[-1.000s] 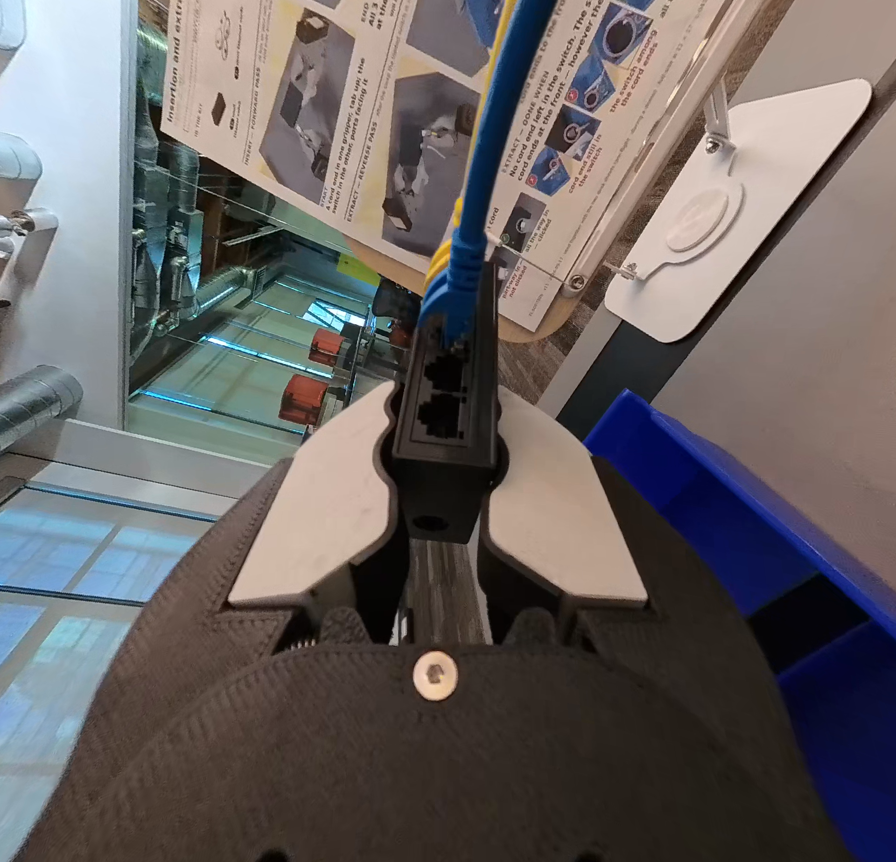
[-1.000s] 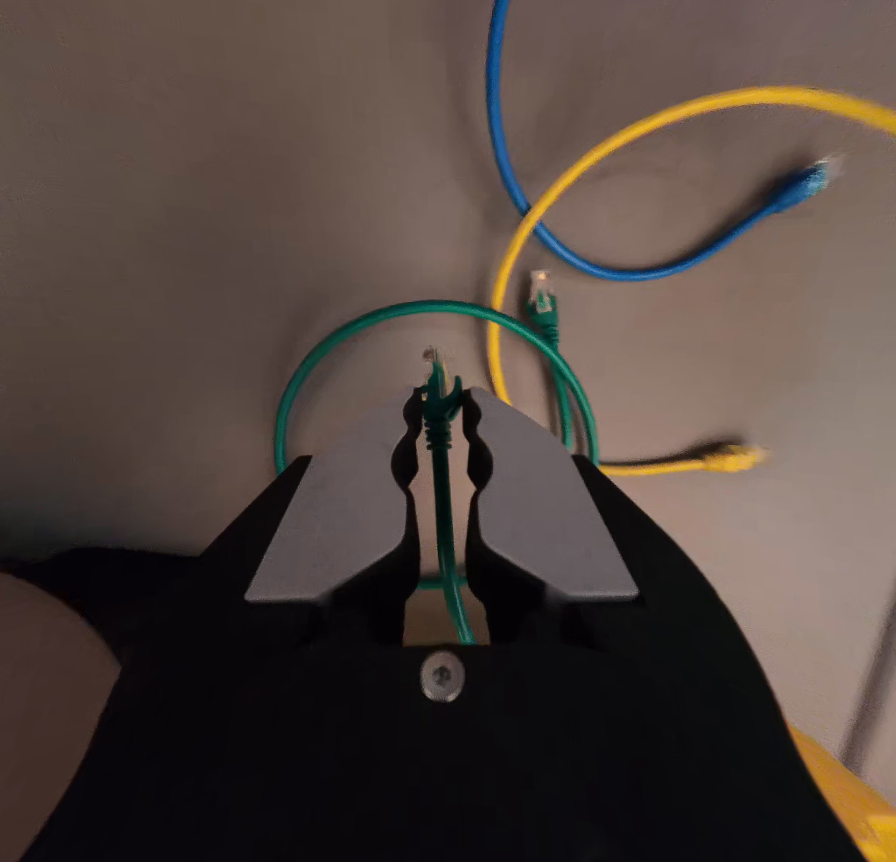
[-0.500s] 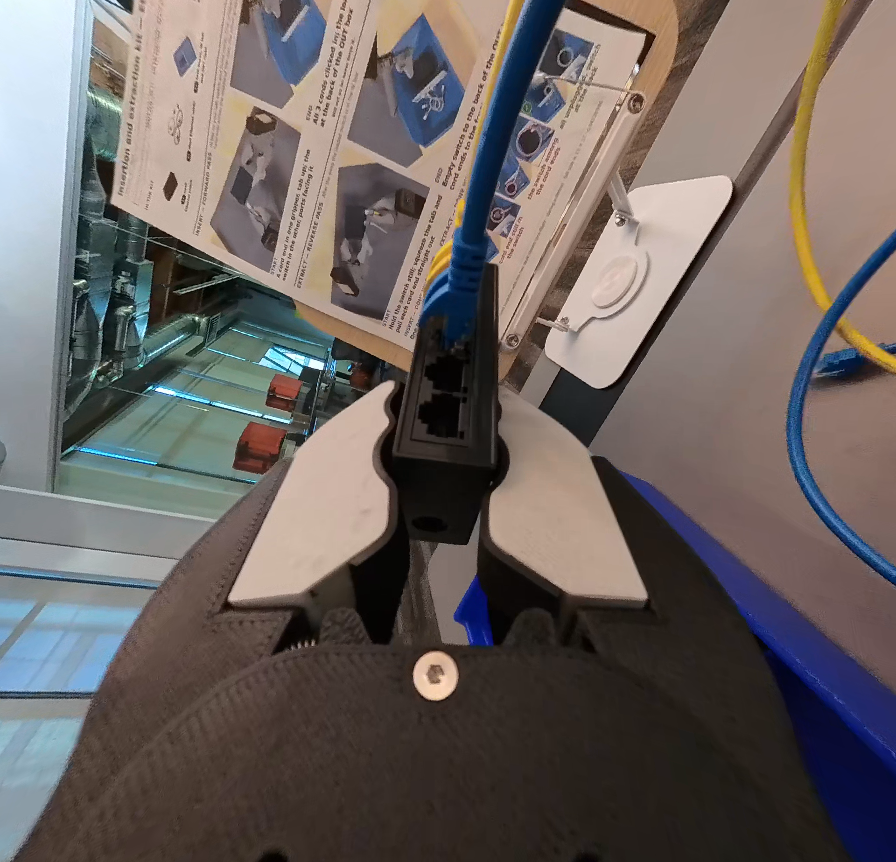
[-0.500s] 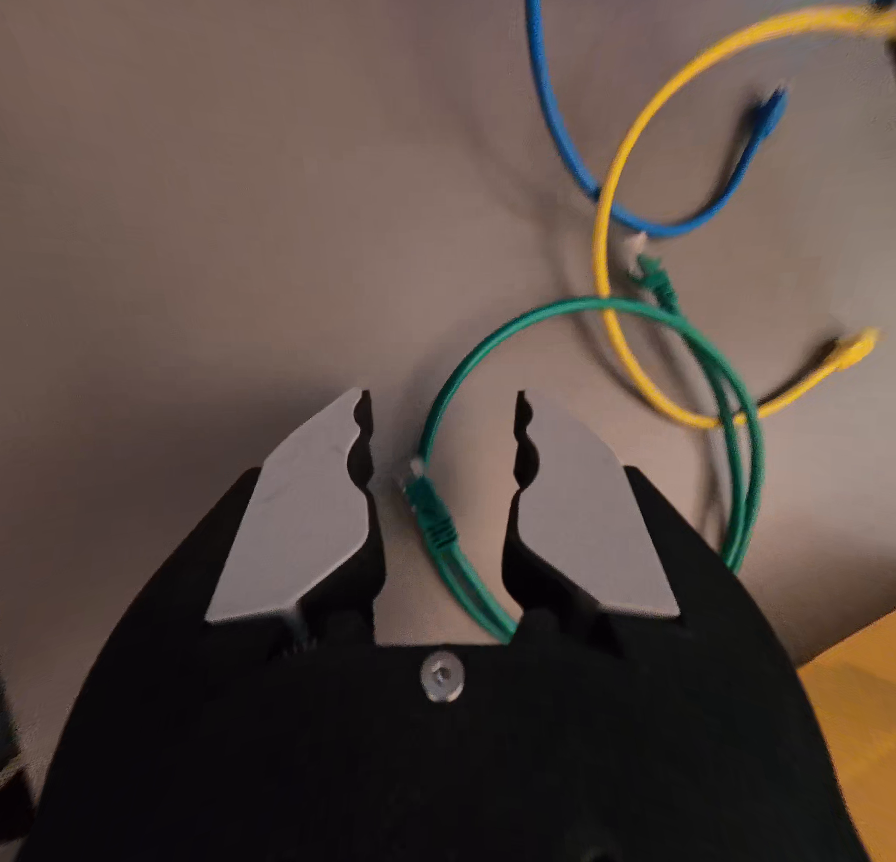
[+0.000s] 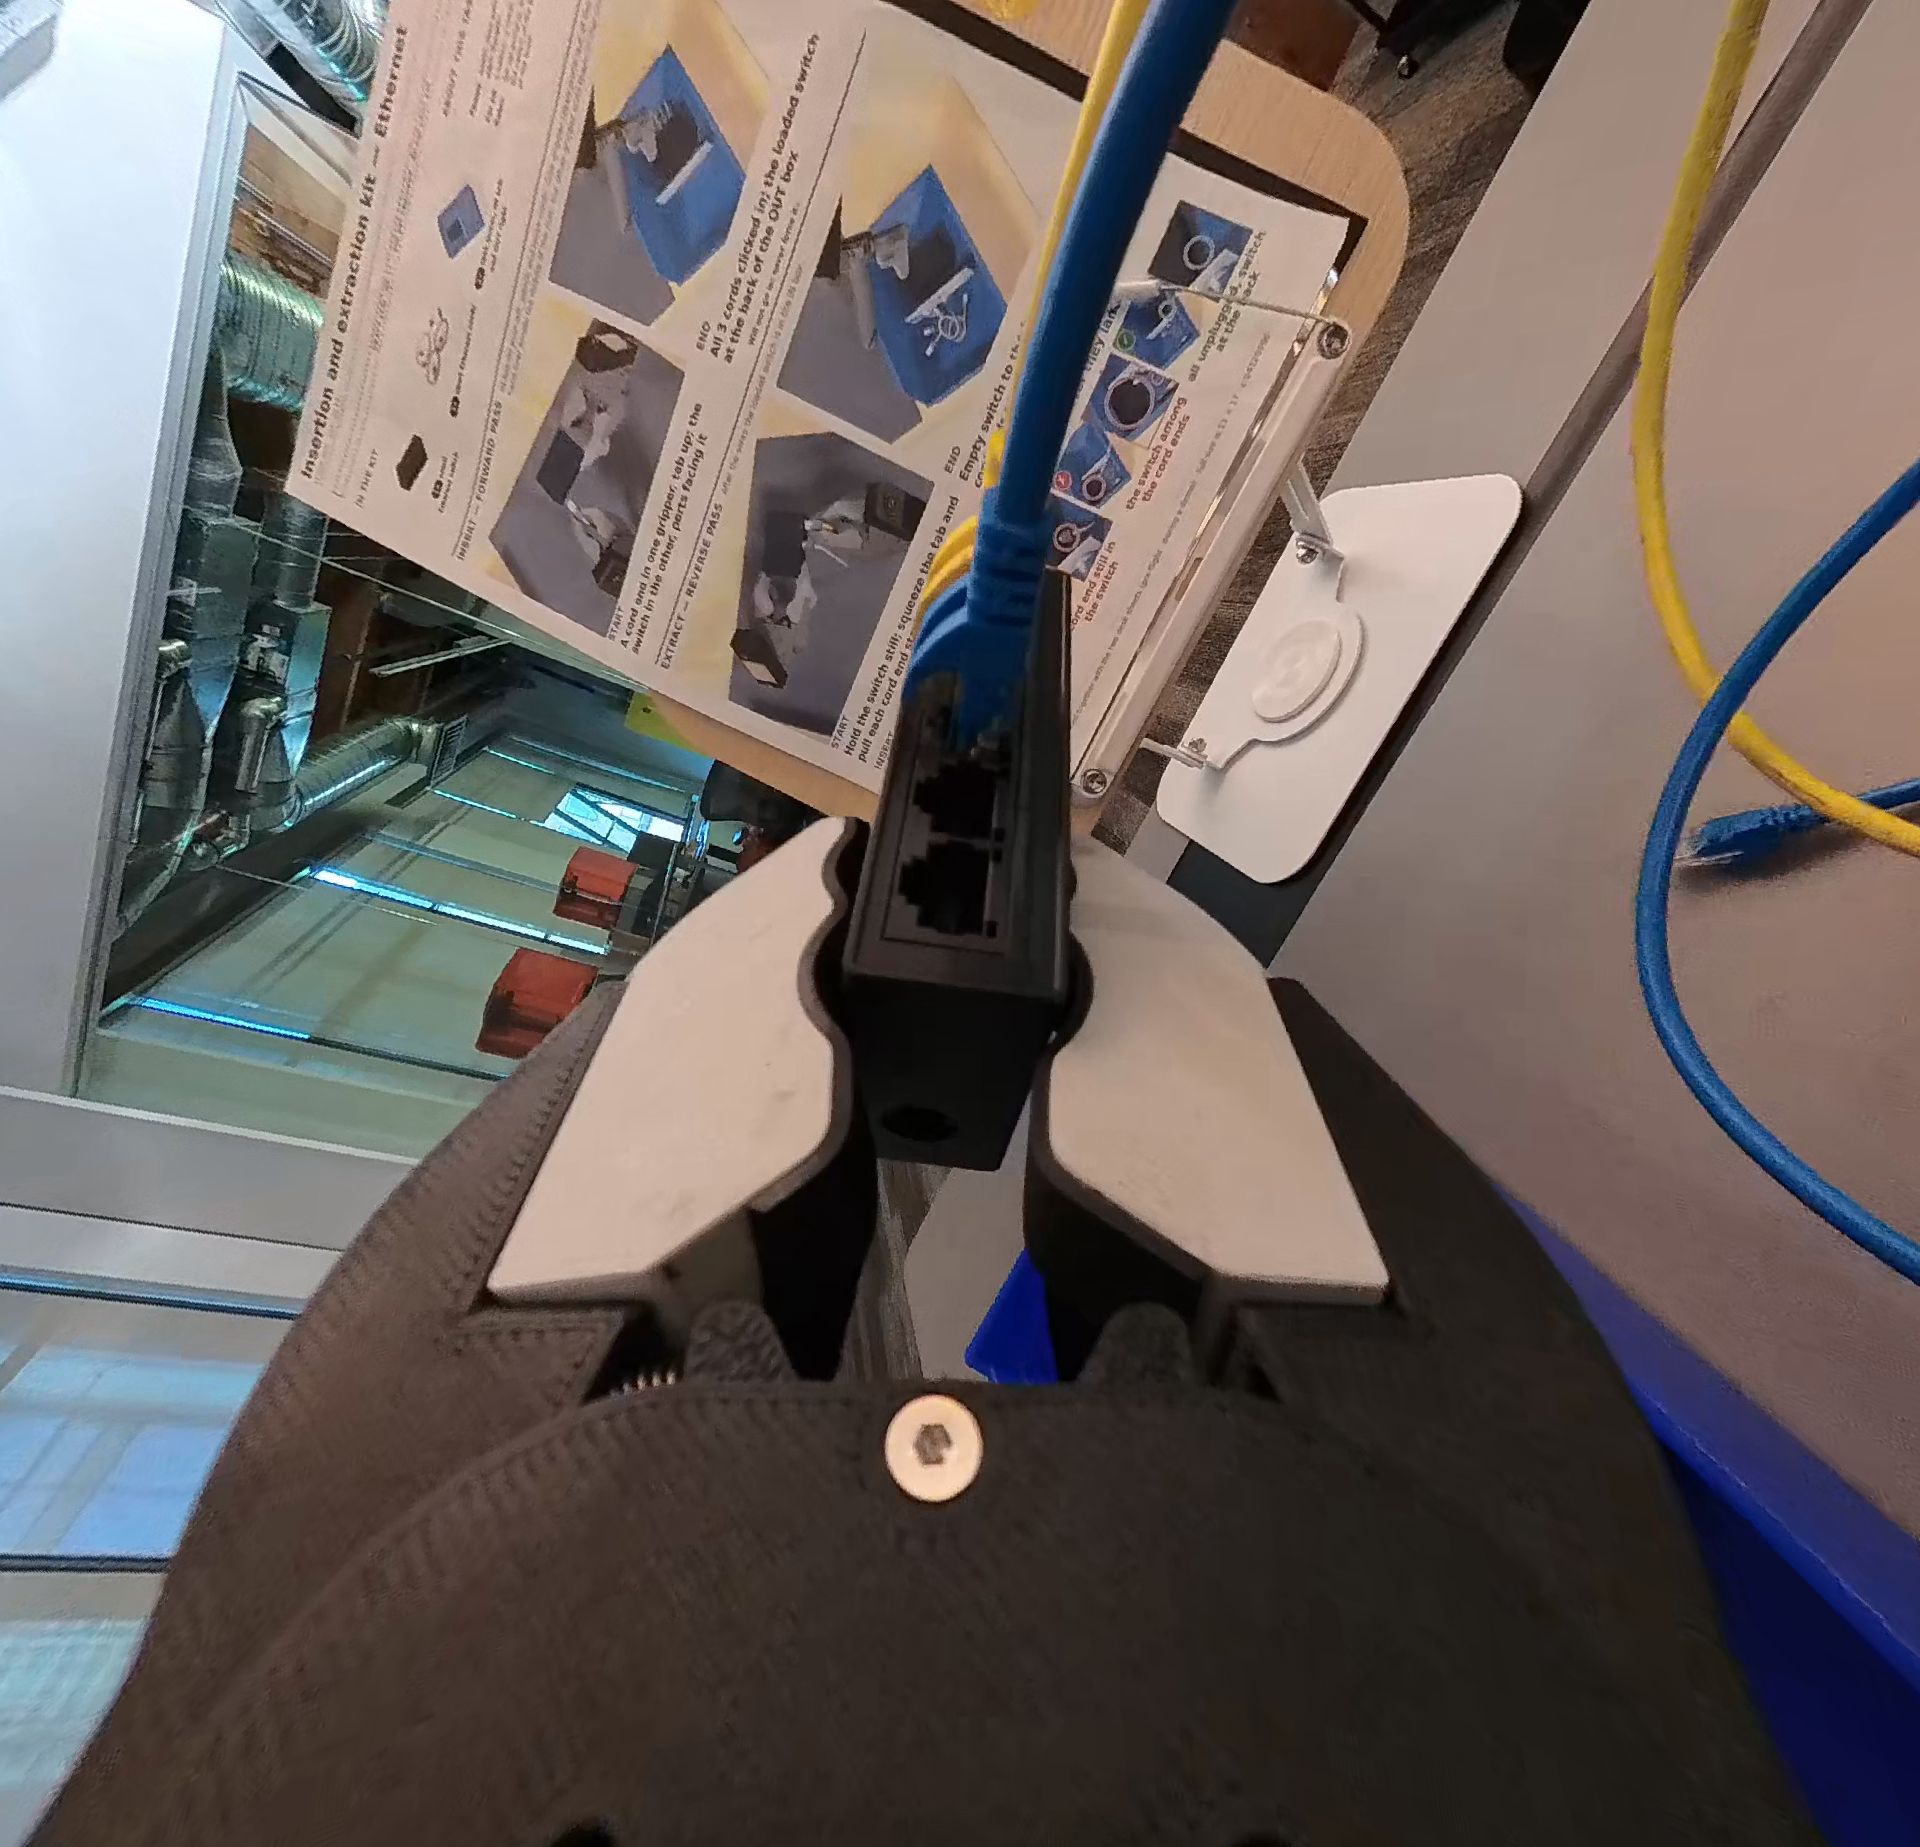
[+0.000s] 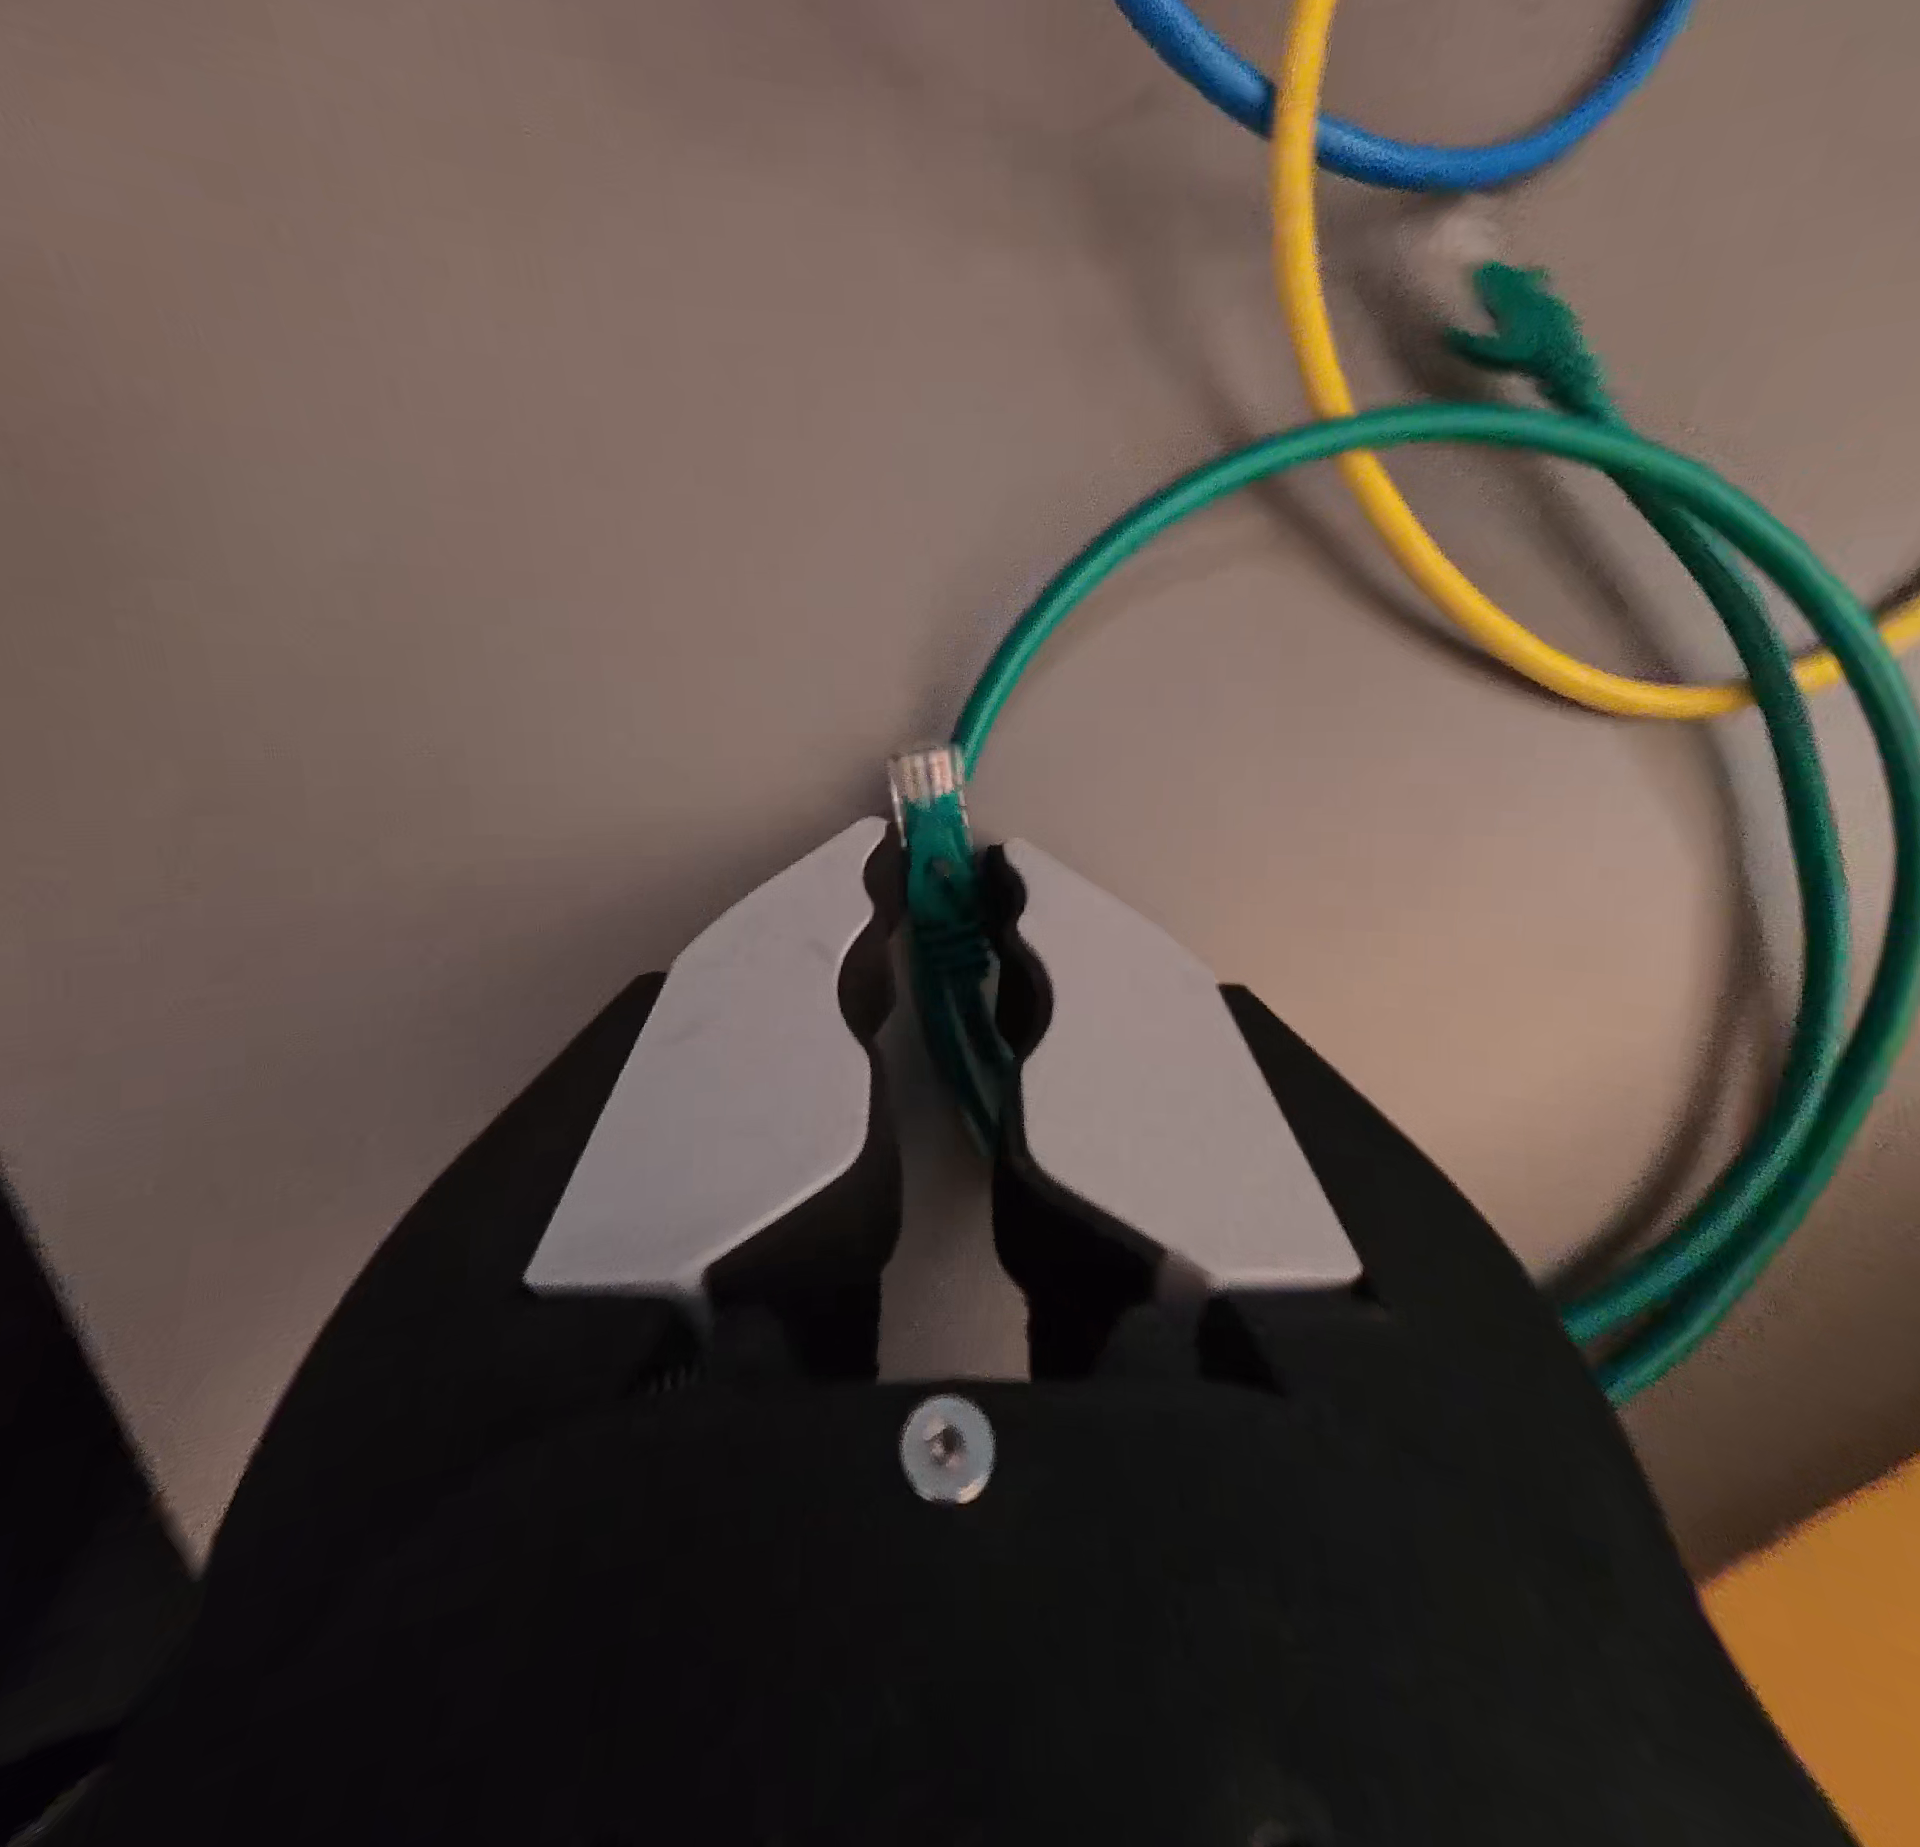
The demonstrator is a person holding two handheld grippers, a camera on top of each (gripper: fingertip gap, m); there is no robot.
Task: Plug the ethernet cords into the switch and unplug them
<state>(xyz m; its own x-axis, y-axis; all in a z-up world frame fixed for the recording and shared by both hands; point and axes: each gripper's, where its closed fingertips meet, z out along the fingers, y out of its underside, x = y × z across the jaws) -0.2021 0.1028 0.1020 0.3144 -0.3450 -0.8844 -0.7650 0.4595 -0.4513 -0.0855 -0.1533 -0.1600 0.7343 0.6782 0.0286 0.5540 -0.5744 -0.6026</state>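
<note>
The left claw (image 5: 951,950) is squeezing the black switch (image 5: 961,914), with the blue cord (image 5: 1049,426) plugged in past its tips. The right claw (image 6: 940,852) is pinching the green cord (image 6: 940,862) near its plug. Two holes near the claw are waiting; unplugging comes later.

Grey table (image 6: 520,447) under it all. Green cord (image 6: 1818,758) loops there, with yellow cord (image 6: 1455,602) and blue cord (image 6: 1403,161) crossing.
</note>
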